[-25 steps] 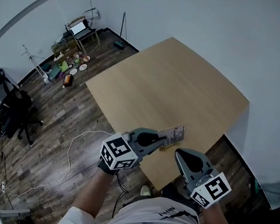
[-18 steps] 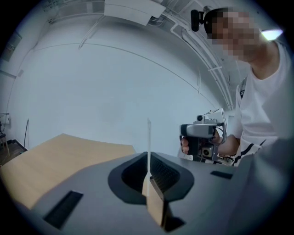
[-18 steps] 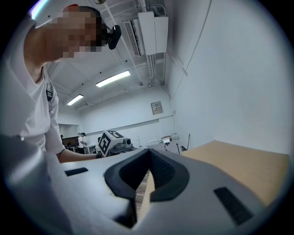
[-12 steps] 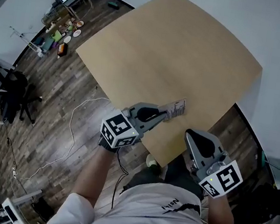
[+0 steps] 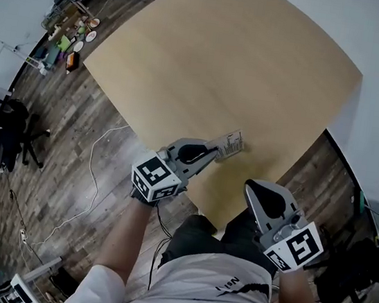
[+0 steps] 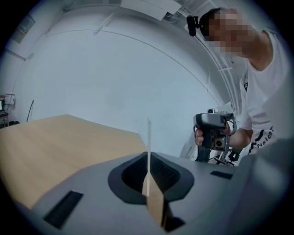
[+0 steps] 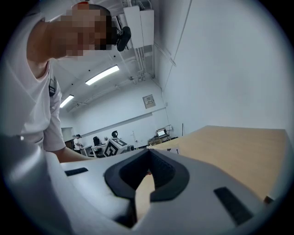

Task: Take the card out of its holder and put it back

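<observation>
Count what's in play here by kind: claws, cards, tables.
Grey two-jaw claws: 2, left claw and right claw
Thin white printed card, pinched by left claw: 1
Light wooden table: 1
Total: 4

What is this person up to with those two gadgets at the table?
A person is at a wooden table with a handheld claw in each hand. The left claw is closed on a thin printed card, holding it by the table's near edge. The right claw is closed with nothing in it, off the table and close to the person's body. No card holder can be made out in these views.
</observation>
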### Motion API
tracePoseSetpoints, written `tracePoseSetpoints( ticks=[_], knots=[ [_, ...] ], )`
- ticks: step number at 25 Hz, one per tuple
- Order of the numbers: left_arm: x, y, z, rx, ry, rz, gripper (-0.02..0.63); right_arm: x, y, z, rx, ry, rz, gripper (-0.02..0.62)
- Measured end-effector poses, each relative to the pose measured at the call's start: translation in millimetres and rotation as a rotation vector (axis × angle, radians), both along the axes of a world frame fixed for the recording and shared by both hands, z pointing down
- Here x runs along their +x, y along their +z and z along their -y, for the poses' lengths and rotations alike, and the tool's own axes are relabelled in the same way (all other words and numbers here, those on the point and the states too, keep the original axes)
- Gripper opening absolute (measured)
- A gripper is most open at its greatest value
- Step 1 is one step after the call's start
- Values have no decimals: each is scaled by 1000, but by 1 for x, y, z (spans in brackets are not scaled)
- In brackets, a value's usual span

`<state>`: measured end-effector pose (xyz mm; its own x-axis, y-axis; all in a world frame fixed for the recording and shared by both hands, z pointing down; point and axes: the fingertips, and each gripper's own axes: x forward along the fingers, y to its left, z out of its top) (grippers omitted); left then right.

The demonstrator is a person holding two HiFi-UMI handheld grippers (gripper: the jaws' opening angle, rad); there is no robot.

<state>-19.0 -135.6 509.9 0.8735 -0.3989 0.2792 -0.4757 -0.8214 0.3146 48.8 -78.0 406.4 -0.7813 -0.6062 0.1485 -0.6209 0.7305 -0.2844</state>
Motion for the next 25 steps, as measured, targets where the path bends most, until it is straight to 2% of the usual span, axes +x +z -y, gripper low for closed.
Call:
tracePoseSetpoints(
  ticks=[8, 16, 25],
  knots=[
    [-4, 53, 6, -27, -46, 22, 25, 5, 35, 3, -19, 13, -5, 12],
    [-5, 63, 8, -19, -49, 19, 25, 4, 41, 2, -20, 14, -5, 12],
    [-1, 76, 6, 4, -26, 50, 25, 6, 48, 5, -26, 18, -8, 12]
  ],
)
